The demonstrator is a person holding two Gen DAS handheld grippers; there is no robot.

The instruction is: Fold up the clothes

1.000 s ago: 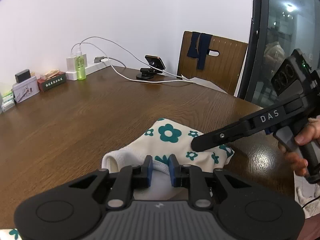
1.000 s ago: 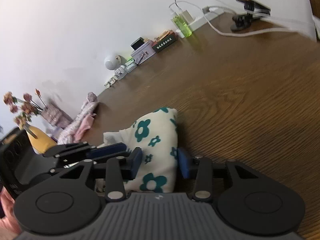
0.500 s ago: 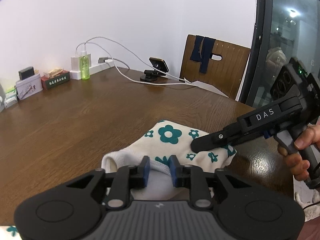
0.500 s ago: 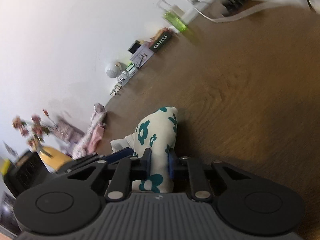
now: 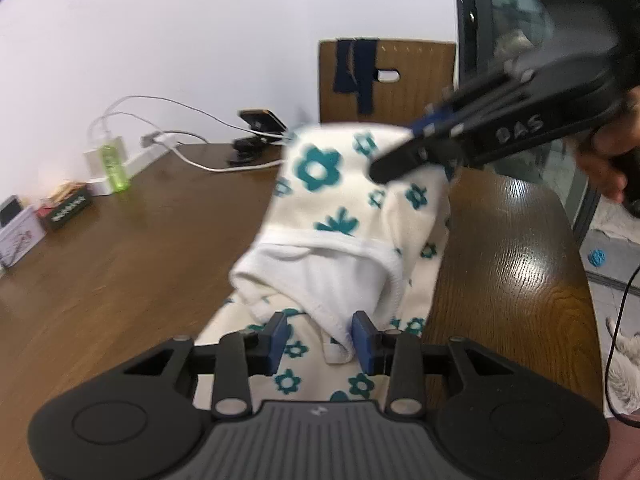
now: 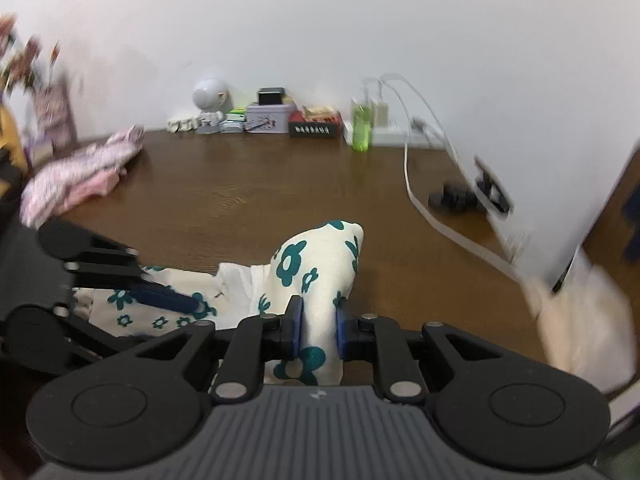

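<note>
A cream garment with teal flowers [image 5: 340, 208] hangs lifted over the brown wooden table [image 5: 120, 260]. My right gripper [image 6: 318, 330] is shut on a fold of it [image 6: 316, 264] and holds that end up; from the left wrist view it [image 5: 388, 168] comes in from the upper right. My left gripper [image 5: 320, 338] is low at the near end, its jaws opening. The white inner hem [image 5: 336, 280] droops between the blue pads [image 5: 362, 340], not pressed by them. More of the garment lies flat under the left gripper.
A wooden chair [image 5: 420, 76] with dark cloth over it stands behind the table. A phone on a stand [image 5: 260, 120], white cables, a green bottle [image 5: 114, 164] and small boxes line the wall. Pink clothes [image 6: 80, 176] lie at the left. The table's rounded edge [image 5: 560, 280] is at right.
The right gripper shut on the garment, rolled level and rose, pulling the floral end up off the table. The left jaws widened and the hem came loose between them.
</note>
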